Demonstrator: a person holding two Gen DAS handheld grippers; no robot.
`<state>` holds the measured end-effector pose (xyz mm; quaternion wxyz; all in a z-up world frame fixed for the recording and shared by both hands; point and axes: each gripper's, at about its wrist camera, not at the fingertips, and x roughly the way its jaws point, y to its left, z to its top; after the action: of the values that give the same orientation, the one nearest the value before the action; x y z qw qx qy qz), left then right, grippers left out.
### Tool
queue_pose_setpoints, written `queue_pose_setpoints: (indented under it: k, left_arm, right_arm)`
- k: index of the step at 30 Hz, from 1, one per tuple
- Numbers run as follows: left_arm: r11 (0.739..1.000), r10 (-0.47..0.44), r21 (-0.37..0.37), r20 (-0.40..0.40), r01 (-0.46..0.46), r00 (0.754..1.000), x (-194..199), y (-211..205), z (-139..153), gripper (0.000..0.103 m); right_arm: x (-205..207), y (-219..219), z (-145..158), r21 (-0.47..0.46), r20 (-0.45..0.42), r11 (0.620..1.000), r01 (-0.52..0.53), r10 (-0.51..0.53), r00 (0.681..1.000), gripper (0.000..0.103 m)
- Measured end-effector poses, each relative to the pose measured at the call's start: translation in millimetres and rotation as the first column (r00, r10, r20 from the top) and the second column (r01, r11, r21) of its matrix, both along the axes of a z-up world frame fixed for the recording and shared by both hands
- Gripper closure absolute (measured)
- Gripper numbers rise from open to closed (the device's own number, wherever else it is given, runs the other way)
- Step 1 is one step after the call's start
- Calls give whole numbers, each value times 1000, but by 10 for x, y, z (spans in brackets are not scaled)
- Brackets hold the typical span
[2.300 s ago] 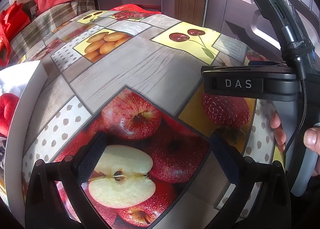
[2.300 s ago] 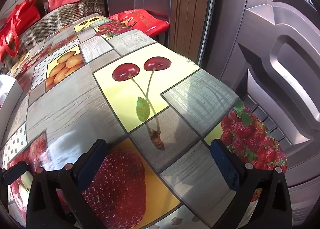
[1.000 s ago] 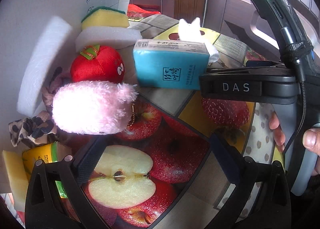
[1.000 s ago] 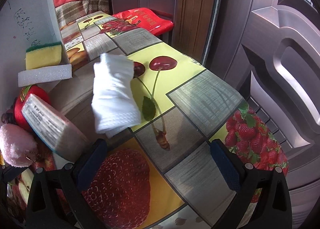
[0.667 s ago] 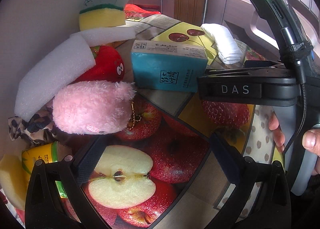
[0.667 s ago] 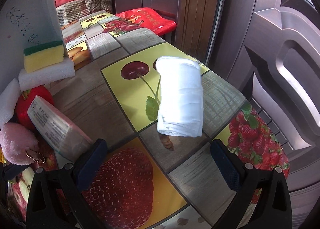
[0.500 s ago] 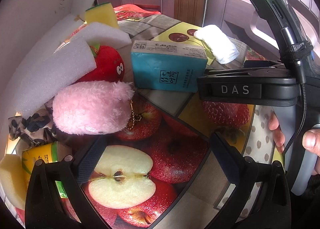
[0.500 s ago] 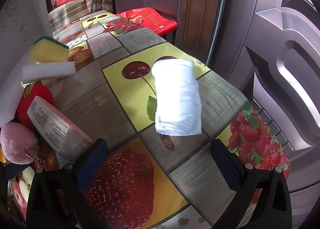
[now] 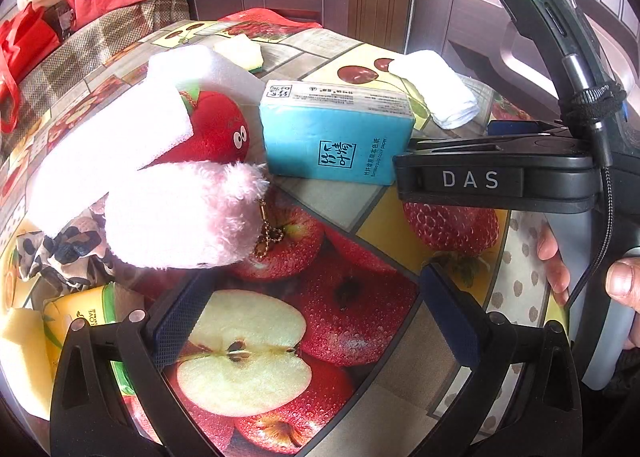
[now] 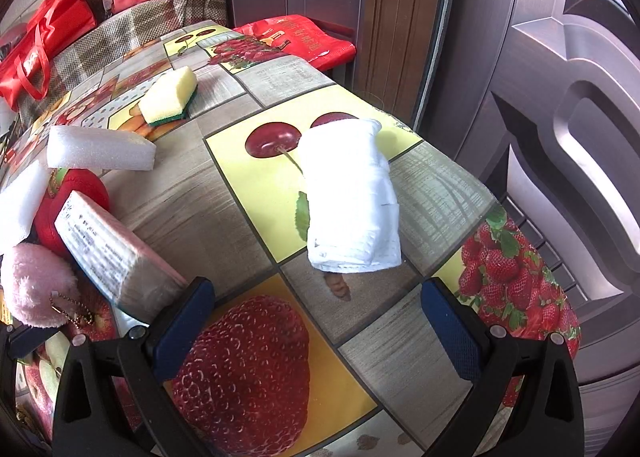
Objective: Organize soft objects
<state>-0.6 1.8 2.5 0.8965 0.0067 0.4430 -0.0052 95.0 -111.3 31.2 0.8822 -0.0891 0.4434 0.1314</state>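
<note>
A white box that loomed over the worktop (image 10: 224, 193) a second ago is gone, its load now lying loose — a rolled white towel (image 10: 350, 199) near the right edge, a blue tissue pack (image 9: 336, 133) mid-worktop, a pink plush (image 9: 184, 213), a red plush (image 9: 212, 129) and white foam blocks (image 9: 108, 149) heaped toward the left edge — so sorting can begin. Left gripper (image 9: 316, 313) and right gripper (image 10: 316, 319) both hover with fingers spread, empty. A leopard-print cloth (image 9: 60, 245) and a yellow pack (image 9: 86, 311) sit half buried, partly cut off.
</note>
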Motion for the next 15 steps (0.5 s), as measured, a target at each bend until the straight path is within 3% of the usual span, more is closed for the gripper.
queue_pose_setpoints:
  k: [15]
  left_arm:
    - [1000, 0, 0, 0, 0, 1000, 7, -5, -19, 1]
  right_arm:
    - [5, 23, -7, 0, 0, 1000, 0, 0, 1000, 0]
